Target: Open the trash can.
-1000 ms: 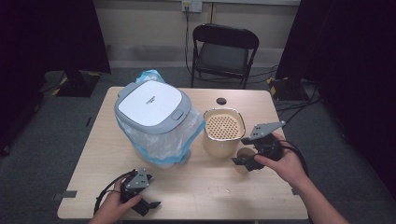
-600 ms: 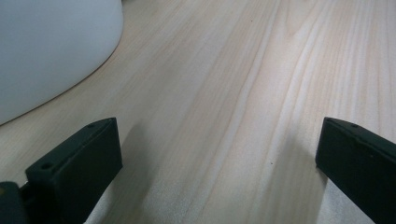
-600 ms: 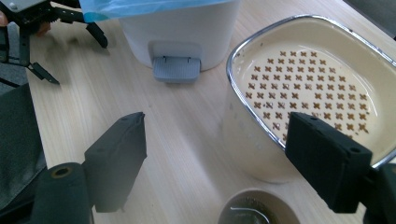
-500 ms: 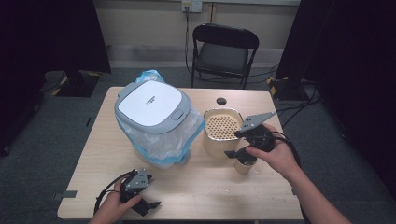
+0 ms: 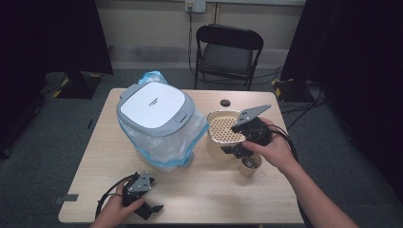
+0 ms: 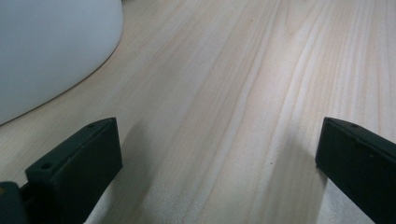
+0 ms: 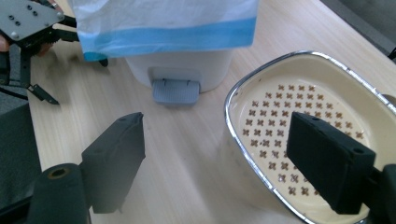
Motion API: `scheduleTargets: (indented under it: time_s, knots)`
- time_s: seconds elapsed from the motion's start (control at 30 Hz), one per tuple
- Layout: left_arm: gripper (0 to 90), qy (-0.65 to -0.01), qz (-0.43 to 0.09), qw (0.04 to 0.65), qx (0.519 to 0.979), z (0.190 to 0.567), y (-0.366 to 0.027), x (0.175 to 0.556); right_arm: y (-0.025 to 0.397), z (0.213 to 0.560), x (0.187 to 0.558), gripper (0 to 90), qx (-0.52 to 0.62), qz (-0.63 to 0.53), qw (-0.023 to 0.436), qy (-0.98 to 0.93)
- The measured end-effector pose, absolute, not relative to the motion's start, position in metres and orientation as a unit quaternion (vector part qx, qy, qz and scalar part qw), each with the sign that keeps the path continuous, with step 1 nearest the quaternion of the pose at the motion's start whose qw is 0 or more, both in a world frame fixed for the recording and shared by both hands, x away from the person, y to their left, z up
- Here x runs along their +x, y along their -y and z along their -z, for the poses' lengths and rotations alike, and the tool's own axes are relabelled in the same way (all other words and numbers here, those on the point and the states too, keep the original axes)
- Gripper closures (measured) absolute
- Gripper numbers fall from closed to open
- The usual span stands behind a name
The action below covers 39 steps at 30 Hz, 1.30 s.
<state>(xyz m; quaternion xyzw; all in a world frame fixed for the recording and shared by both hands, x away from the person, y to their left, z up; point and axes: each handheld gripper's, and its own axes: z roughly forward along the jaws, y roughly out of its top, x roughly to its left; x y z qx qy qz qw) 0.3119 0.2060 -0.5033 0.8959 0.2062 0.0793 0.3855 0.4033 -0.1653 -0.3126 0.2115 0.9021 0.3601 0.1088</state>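
A white pedal bin (image 5: 154, 114) with a grey-rimmed lid and a blue-and-white bag liner stands left of centre on the table. To its right sits a cream container (image 5: 222, 130) with a perforated top and a metal rim. My right gripper (image 5: 234, 148) hovers open at the container's front right edge. In the right gripper view the container (image 7: 299, 116) lies under the right jaw, and the bin's grey pedal (image 7: 175, 91) is ahead of my right gripper (image 7: 219, 158). A small paper cup (image 5: 249, 165) stands beside the right hand. My left gripper (image 5: 151, 207) rests open on the table's front left; between the jaws of my left gripper (image 6: 219, 154) is bare wood.
The bin's white base (image 6: 51, 51) is close on the left in the left gripper view. A small black round thing (image 5: 225, 102) lies near the table's far edge. A black folding chair (image 5: 228, 52) stands behind the table. The wooden tabletop (image 5: 204, 194) has free room in front.
My right gripper has moved left and away from me, from beside the paper cup to the cream container's edge. The cup now stands apart from it. The left gripper has stayed put.
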Motion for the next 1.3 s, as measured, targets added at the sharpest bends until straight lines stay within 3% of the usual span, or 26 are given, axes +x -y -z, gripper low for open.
scheduleTargets:
  time_s: [1.3]
  knots:
    - [0.0,-0.205,-0.078,0.384,0.897,0.503,-0.206,0.312,0.103,0.263,0.44,19.3,0.209,-0.375,0.121,-0.895]
